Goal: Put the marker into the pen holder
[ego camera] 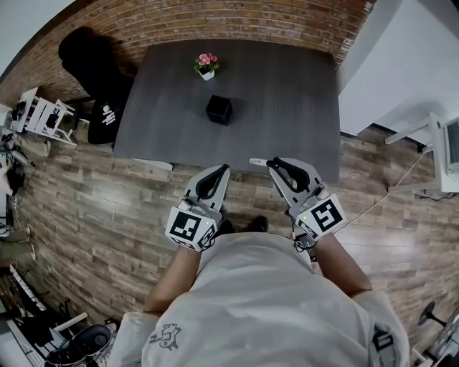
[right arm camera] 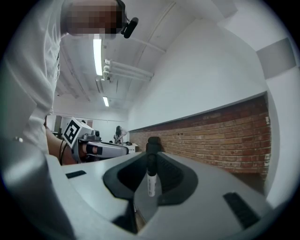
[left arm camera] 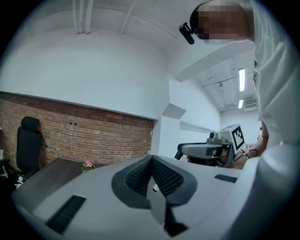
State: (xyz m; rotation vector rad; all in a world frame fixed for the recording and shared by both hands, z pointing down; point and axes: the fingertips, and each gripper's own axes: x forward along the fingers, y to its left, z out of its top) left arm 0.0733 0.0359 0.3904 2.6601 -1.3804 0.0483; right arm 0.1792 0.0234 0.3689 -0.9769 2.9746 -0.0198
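Note:
The black cube-shaped pen holder [ego camera: 219,110] stands on the dark grey table [ego camera: 287,93], near its middle. Both grippers hang over the floor just short of the table's near edge, well back from the holder. My right gripper [ego camera: 272,163] is shut on the marker [right arm camera: 150,178], which has a white barrel and a black cap and stands up between the jaws. In the head view the marker [ego camera: 257,162] pokes out to the left of the jaws. My left gripper [ego camera: 224,169] sits beside the right one, its jaws [left arm camera: 151,159] together with nothing in them.
A small pot of pink flowers [ego camera: 206,66] stands at the table's far side, beyond the holder. A black chair [ego camera: 90,64] is at the table's left end, with a brick wall [ego camera: 237,21] behind. Wooden floor lies under the grippers.

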